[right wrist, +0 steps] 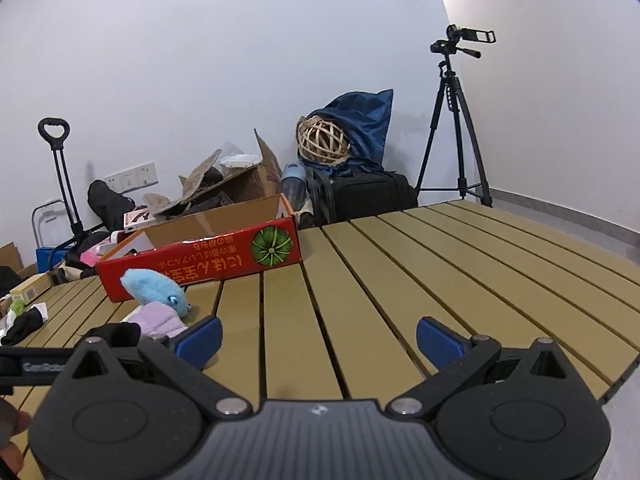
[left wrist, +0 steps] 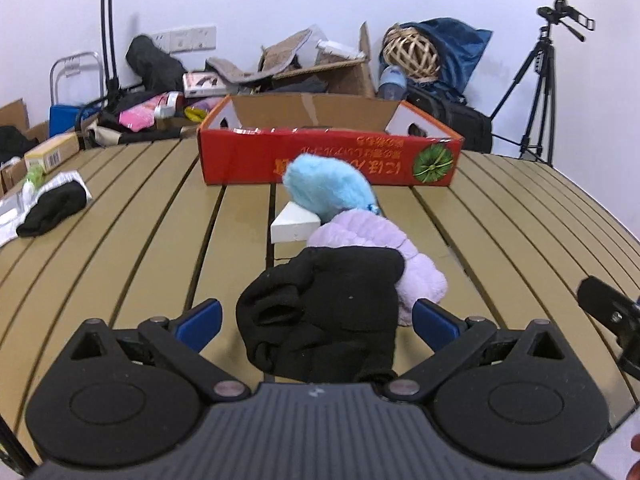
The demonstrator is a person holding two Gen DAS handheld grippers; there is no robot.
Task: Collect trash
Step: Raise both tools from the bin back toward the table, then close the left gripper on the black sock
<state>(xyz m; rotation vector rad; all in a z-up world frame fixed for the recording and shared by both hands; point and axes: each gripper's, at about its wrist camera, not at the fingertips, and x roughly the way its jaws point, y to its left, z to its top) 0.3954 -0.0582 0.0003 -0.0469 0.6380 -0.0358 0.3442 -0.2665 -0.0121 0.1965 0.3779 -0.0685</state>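
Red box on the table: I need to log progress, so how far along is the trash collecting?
Little looks done: only something shiny shows inside the red box. In hand: the open left gripper straddles a black cloth, not yet gripped. Left: purple cloth, blue plush, white block. The right gripper is open, empty.

One red box (left wrist: 328, 156) sits at the back of the counter (left wrist: 140, 220), and it is the only box on the slats. Two black cloth bundles are there: one up close (left wrist: 320, 312), one off to the left (left wrist: 52, 208). One blue fluffy toy (left wrist: 324, 190), one lilac fluffy piece (left wrist: 372, 236), one white block (left wrist: 294, 226). That makes five loose things in front of the box. Off the counter, one tripod (right wrist: 452, 128) carries one camera, and one woven ball (right wrist: 323, 140) rests in the pile. Two grippers count in: the left gripper (left wrist: 318, 318) and the right gripper (right wrist: 318, 338).
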